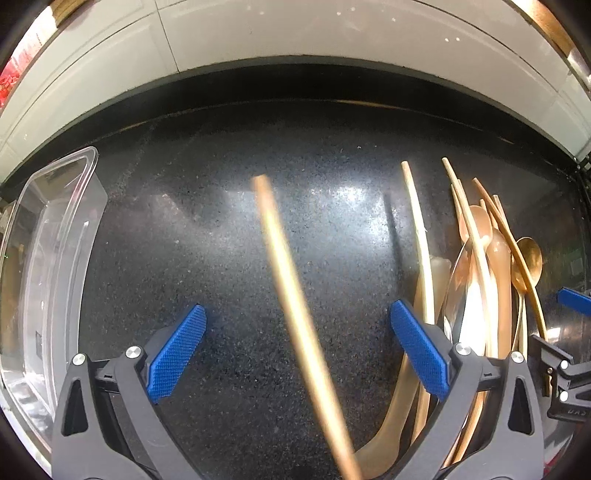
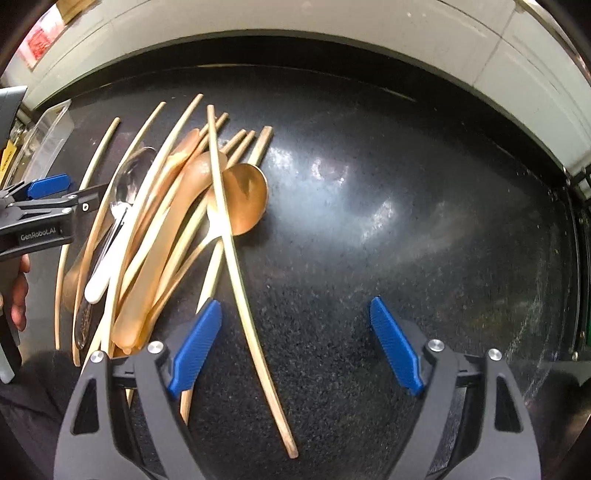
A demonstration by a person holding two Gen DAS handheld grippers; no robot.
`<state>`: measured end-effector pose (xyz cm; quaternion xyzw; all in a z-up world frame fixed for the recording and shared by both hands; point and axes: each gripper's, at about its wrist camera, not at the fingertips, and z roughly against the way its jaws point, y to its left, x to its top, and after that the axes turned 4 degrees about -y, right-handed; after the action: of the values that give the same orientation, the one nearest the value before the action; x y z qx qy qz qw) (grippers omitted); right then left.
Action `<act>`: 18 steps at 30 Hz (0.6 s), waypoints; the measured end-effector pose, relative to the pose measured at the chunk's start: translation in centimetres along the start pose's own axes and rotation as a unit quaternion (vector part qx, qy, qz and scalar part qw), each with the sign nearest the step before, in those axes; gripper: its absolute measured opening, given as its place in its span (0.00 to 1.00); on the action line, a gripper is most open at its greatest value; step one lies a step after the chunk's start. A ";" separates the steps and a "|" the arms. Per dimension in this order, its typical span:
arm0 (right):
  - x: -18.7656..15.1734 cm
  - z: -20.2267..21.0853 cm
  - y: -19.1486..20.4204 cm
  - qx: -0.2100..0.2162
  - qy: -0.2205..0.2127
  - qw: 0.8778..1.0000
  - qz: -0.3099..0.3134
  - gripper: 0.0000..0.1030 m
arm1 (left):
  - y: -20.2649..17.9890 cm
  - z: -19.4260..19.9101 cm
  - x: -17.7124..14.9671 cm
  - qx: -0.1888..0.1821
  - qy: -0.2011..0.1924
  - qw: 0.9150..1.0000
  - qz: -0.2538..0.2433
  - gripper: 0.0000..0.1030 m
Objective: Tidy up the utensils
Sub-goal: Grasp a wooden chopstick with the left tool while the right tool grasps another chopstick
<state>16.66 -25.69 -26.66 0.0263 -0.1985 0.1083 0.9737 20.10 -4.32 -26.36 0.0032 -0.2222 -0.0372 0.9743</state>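
Utensils (image 2: 177, 221): heaped in a loose, crossed pile on the left part of the black counter (image 2: 369, 221), between the two tools.

Left tongs (image 1: 298, 306): jaws wide, blue pads (image 1: 177, 350) clear of everything. One blurred chopstick (image 1: 295, 314) running up between the pads, touching neither. Pile just beside the right-hand pad.

Right tongs (image 2: 295, 302): jaws wide, holding nothing. One long chopstick (image 2: 236, 258) sloping off the pile and across the counter, passing between the pads close to the left-hand one; contact with that pad cannot be told.

Pile contents: pale chopsticks, brass-coloured spoons (image 2: 247, 199), amber translucent spoons, one steel spoon with a white handle (image 2: 107, 269).

Surface: black speckled stone, glossy, with bright glare patches towards the middle; bare to the right of the pile.

Left edge of the surface: clear plastic container (image 1: 48, 258). Person's hand (image 2: 18, 295) on the left tool's handle.

Far edge: dark raised lip, then a white tiled wall (image 1: 295, 33).
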 end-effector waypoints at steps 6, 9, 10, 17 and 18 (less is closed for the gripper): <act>0.4 1.0 0.9 0.019 -0.020 0.999 0.021 0.10 | 0.6 1.2 -1.1 0.004 -0.020 1.000 0.002 0.76; 0.8 1.0 1.2 0.031 -0.017 0.999 0.010 0.08 | 0.9 2.3 -1.2 0.010 -0.031 0.999 -0.004 0.28; 0.8 1.1 1.2 0.033 -0.017 0.999 0.004 0.08 | 1.0 2.4 -1.2 0.011 -0.030 0.999 -0.001 0.20; 0.0 1.5 1.4 0.045 -0.019 0.998 -0.043 0.06 | 1.4 2.9 -1.6 0.017 -0.041 0.998 -0.038 0.05; -0.1 1.8 1.5 0.043 -0.024 0.998 -0.050 0.06 | 1.8 2.9 -1.6 0.013 -0.035 0.999 -0.030 0.05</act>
<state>15.49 -24.41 -25.00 0.0803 -0.2150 0.0676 0.9709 17.47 -2.34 -24.38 0.0214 -0.2560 -0.0631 0.9644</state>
